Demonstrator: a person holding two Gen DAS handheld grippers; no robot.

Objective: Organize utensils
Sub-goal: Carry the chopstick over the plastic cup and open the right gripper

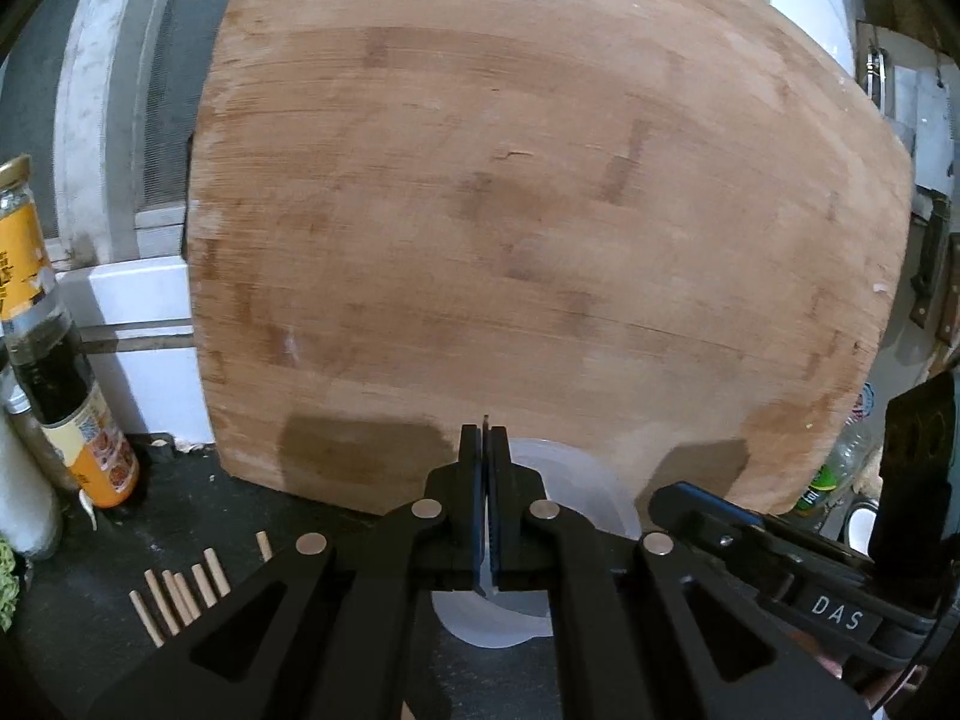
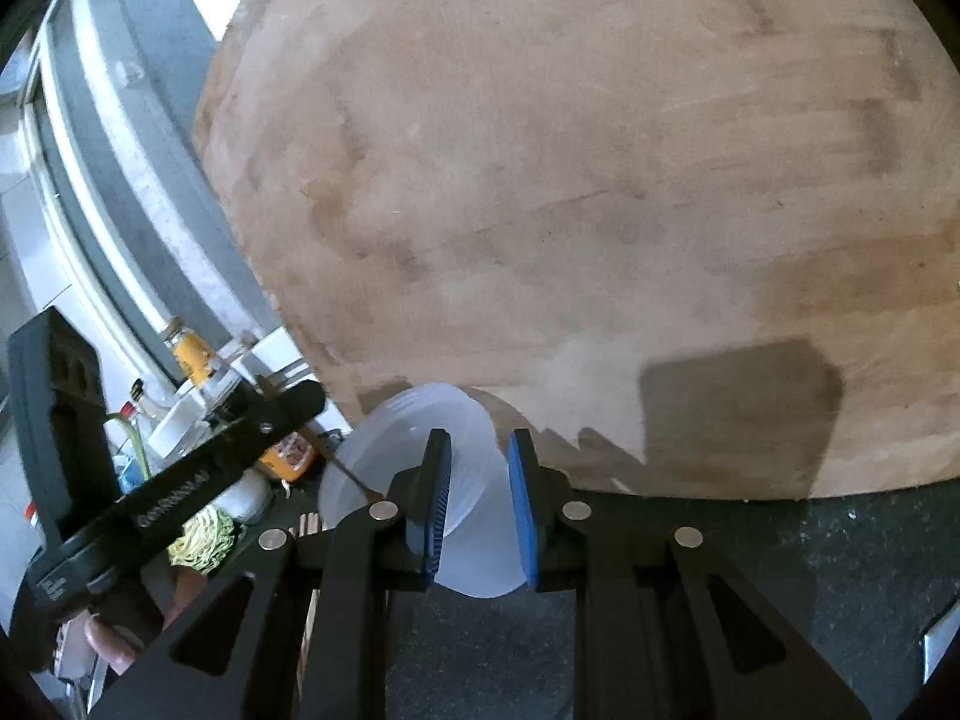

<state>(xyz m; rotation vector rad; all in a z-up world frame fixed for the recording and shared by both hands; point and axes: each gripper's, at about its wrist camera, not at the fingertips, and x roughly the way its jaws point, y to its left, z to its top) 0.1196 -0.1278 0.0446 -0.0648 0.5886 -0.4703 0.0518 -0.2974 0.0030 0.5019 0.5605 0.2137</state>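
Note:
My right gripper (image 2: 479,483) is shut on a translucent white plastic cup (image 2: 414,450), held tilted with its mouth toward the left. My left gripper (image 1: 485,441) is shut on a thin dark utensil (image 1: 485,420), whose tip pokes out between the pads, over the cup (image 1: 576,480). In the right wrist view the left gripper (image 2: 312,399) sits at the cup's mouth, with the thin utensil (image 2: 351,474) slanting into the cup. Several wooden chopsticks (image 1: 180,591) lie on the dark counter (image 1: 90,576) at lower left.
A large wooden cutting board (image 1: 540,210) stands upright close ahead and fills both views (image 2: 600,180). Sauce bottles (image 1: 72,396) and a white roll (image 1: 24,498) stand at left. A window frame (image 1: 96,120) is behind. A green-labelled bottle (image 1: 828,468) is at right.

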